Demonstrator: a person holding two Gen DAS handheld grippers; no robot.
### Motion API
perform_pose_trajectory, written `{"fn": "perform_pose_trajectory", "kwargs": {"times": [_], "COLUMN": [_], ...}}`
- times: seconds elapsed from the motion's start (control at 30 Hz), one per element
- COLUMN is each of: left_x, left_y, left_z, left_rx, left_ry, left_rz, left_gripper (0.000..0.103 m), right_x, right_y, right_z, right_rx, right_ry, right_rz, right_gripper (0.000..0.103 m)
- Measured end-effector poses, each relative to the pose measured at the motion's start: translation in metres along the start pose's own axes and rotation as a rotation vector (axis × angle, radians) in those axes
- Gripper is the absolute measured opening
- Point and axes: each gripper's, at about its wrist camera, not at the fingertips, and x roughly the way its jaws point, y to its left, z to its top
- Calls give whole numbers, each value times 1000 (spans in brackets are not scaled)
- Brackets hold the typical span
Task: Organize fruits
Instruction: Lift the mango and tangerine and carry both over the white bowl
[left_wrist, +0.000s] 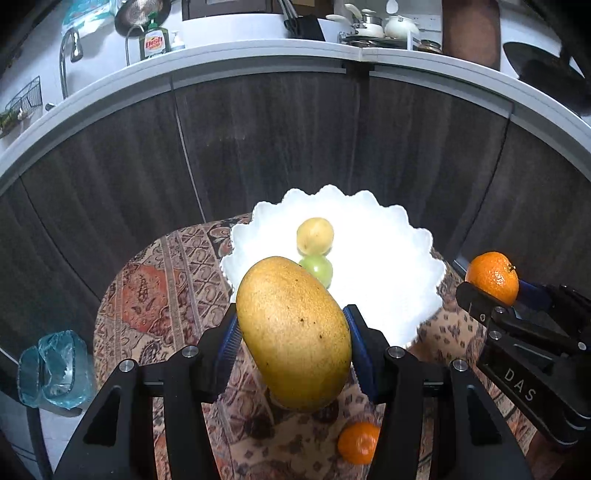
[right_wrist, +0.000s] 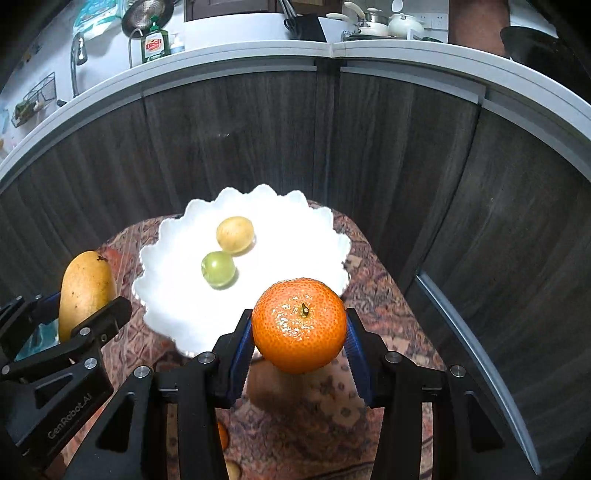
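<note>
Over patterned tablecloth (left_wrist: 155, 295) by dark cabinets (left_wrist: 258, 147) | left gripper (left_wrist: 293, 332) grips mango (left_wrist: 293, 332) | right gripper (right_wrist: 300, 326) grips orange (right_wrist: 300, 326)

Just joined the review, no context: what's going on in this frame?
A person is sorting fruit with two handheld grippers. The left gripper is shut on a mango, held above the patterned tablecloth just short of the white scalloped plate. The right gripper is shut on an orange near the plate's edge. A yellow fruit and a green fruit already sit on the plate. A second orange lies on the cloth.
</note>
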Motion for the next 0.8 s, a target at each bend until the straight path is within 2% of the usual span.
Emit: {"fn": "perform_pose_trajectory", "kwargs": {"times": [0.2,0.4,0.8], "left_x": [32,68,112], "left_y": [5,8,8], "left_z": [12,16,5], "left_rx": [-7,-11,-17], "left_ry": [22,50,116], "left_rz": [5,19,13], "left_gripper": [54,54,54], "right_x": [22,57,104], "right_y": [3,6,3], "right_z": [13,19,19], "right_rx": [-11,-2,17], "right_ry": [-2,42,113], "right_rz": [-10,-3,6], "right_gripper": [48,48,48]}}
